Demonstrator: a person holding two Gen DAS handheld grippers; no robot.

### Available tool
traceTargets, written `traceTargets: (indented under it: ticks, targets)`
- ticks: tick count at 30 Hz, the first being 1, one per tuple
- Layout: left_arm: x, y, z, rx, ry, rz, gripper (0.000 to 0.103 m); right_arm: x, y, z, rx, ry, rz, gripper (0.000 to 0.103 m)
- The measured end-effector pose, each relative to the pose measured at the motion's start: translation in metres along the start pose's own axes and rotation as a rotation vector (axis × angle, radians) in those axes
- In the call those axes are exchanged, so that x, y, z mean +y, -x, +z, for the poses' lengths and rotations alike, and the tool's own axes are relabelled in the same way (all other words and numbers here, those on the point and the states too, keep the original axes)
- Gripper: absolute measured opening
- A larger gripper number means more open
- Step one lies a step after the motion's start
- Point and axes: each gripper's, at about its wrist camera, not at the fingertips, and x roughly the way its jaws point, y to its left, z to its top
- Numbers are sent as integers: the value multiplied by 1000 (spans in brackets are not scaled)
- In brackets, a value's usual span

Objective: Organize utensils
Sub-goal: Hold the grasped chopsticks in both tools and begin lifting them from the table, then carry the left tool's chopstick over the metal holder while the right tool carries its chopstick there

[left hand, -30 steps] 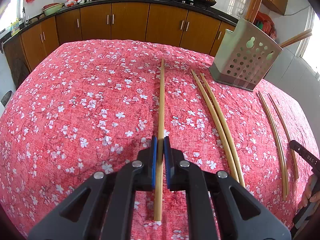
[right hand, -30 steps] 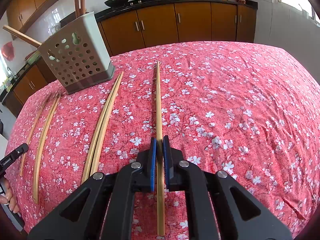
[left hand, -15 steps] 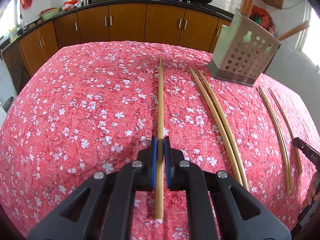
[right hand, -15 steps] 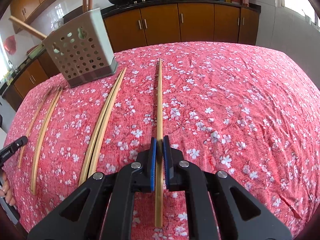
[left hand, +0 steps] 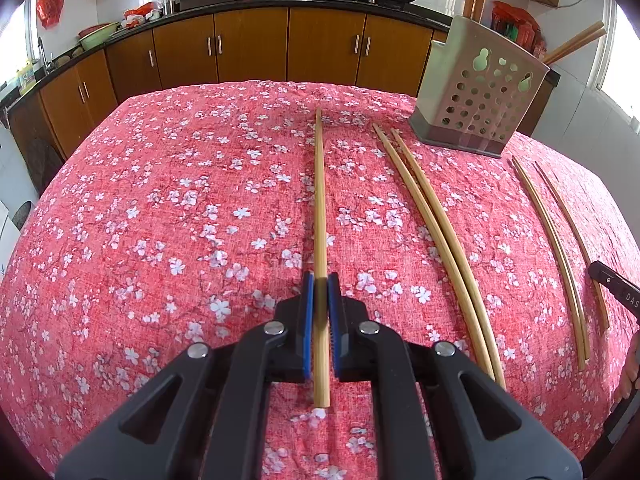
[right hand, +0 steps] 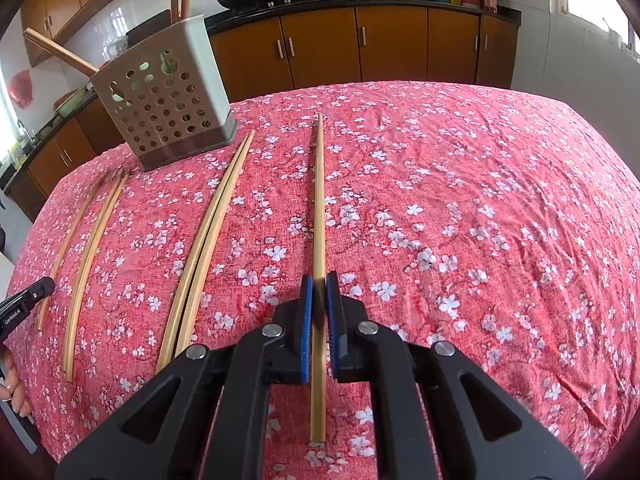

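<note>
Both my grippers, left [left hand: 319, 300] and right [right hand: 319, 300], have jaws closed on one chopstick each [left hand: 319, 200] [right hand: 319, 200], lifted over the tabletop [left hand: 160, 200]. Transport step, I judge. Next: tilt each tip-down into the holder [left hand: 480, 108]; two pairs remain lying [left hand: 432, 232].

Your left gripper [left hand: 320, 292] has its blue pads [left hand: 307, 320] closed on a bamboo chopstick [left hand: 319, 200] that runs straight ahead over the red floral tablecloth [left hand: 160, 220]. To its right lies a chopstick pair [left hand: 432, 216], then another pair [left hand: 556, 240] further right. The perforated utensil holder [left hand: 476, 92] stands upright at the far right, chopsticks poking from its top
</note>
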Motion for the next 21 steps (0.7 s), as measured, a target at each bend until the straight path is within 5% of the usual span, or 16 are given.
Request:
traceTargets:
  ticks: [21]
  targets:
    - [0, 49, 25, -131, -7, -16, 8, -3, 38, 25, -113, -3, 14, 7]
